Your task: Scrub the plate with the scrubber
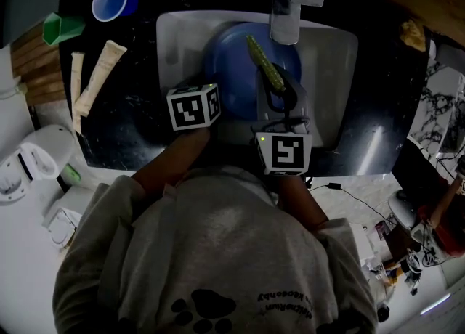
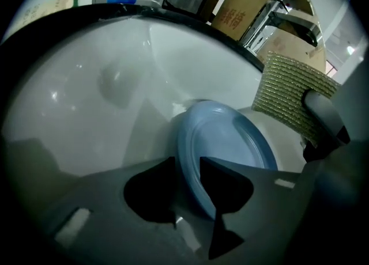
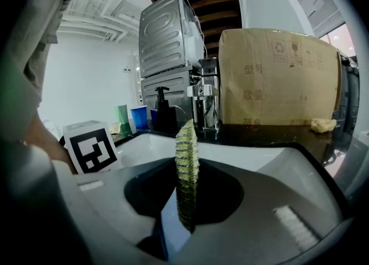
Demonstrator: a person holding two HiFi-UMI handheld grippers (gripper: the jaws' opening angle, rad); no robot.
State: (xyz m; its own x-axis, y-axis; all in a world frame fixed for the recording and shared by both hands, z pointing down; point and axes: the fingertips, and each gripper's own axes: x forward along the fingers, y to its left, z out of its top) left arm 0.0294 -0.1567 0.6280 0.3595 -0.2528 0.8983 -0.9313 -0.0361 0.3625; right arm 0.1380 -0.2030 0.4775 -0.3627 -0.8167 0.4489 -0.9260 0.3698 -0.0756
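A blue plate (image 1: pixel 232 71) stands tilted in the white sink (image 1: pixel 330 56). My left gripper (image 2: pixel 187 169) is shut on the plate's near rim (image 2: pixel 230 148), which fills the gap between the jaws. In the head view only its marker cube (image 1: pixel 193 107) shows, at the plate's left edge. My right gripper (image 3: pixel 176 229) is shut on a thin yellow-green scrubber (image 3: pixel 186 166) that stands on edge between the jaws. From above, the scrubber (image 1: pixel 265 64) lies over the plate's right part. The left gripper view shows the scrubber (image 2: pixel 291 99) just right of the plate.
A faucet (image 1: pixel 285 6) hangs over the sink's back edge. On the dark counter to the left stand a blue cup (image 1: pixel 109 0), a green container (image 1: pixel 62 27) and two long packets (image 1: pixel 98 75). A cardboard box (image 3: pixel 277 76) stands behind the sink.
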